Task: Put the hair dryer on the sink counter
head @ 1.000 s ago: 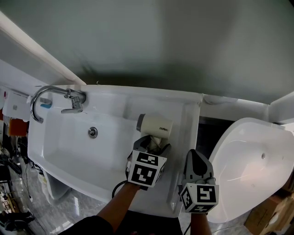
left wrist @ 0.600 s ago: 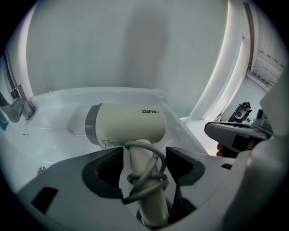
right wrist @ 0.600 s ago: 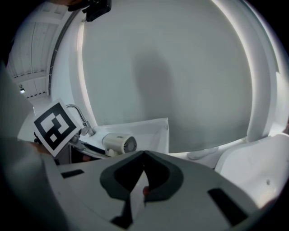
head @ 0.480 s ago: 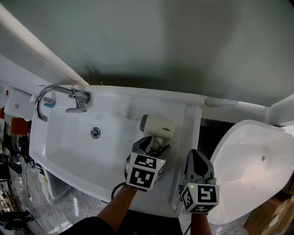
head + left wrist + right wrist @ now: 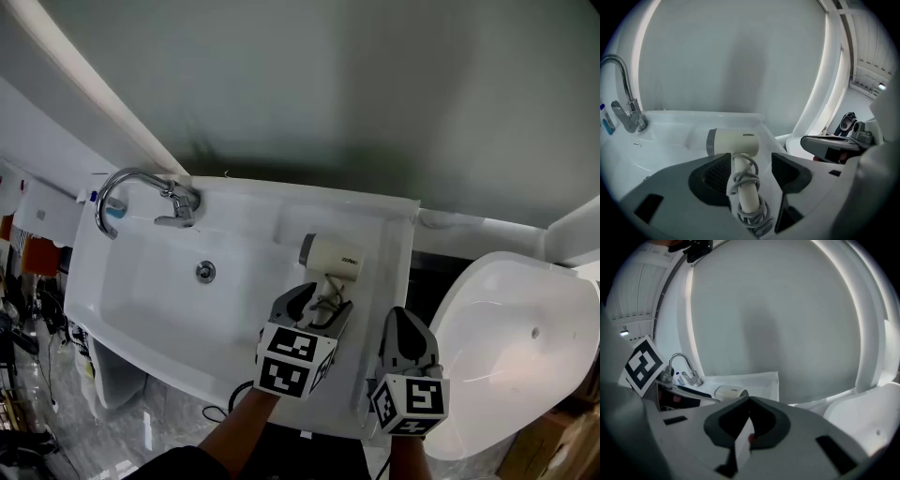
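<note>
The cream plastic hair dryer [image 5: 333, 255], a grey cord wound round its handle, lies on the flat white sink counter [image 5: 382, 234], to the right of the basin. The left gripper [image 5: 317, 305] has its jaws spread on either side of the handle, with a gap at the right pad. The right gripper [image 5: 401, 323], near the counter's right edge, has its jaws pressed together on nothing.

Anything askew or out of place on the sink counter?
Nothing stands out. The hair dryer lies flat on the sink counter right of the basin, cord wound round its handle, between the left gripper's open jaws.
</note>
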A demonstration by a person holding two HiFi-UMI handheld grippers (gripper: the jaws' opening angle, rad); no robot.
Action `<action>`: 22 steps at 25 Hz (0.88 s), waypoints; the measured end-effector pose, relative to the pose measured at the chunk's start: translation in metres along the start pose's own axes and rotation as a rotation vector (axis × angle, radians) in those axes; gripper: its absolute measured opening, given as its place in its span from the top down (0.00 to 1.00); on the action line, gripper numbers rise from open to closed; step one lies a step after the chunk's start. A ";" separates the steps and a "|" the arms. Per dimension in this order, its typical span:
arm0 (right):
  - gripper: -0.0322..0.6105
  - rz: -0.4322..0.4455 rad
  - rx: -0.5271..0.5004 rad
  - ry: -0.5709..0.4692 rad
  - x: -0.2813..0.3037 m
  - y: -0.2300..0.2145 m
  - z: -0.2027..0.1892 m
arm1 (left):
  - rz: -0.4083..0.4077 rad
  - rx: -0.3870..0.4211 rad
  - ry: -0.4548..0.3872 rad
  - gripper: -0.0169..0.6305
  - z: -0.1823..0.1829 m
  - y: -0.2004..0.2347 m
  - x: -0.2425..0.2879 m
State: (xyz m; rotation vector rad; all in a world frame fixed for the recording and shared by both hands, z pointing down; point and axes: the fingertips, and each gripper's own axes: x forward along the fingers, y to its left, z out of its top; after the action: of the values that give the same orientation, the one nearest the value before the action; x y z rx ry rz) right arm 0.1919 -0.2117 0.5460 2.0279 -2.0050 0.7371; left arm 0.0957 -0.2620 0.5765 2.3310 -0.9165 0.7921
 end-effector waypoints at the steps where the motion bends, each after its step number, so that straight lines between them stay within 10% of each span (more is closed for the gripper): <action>1: 0.92 0.002 -0.007 -0.007 -0.003 0.003 0.002 | -0.003 0.003 -0.013 0.55 0.002 -0.001 -0.005; 10: 0.92 0.010 -0.013 -0.079 -0.035 0.026 0.027 | -0.010 0.045 -0.133 0.71 0.020 -0.013 -0.056; 14: 0.92 0.001 -0.027 -0.129 -0.052 0.039 0.045 | -0.007 0.074 -0.230 0.93 0.036 -0.015 -0.088; 22: 0.92 -0.001 -0.072 -0.240 -0.090 0.067 0.093 | -0.017 0.091 -0.374 0.96 0.067 -0.019 -0.147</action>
State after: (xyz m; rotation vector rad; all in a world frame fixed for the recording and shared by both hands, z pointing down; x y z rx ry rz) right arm 0.1497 -0.1803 0.4104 2.1640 -2.1203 0.4309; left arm 0.0425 -0.2286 0.4263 2.6154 -1.0282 0.4007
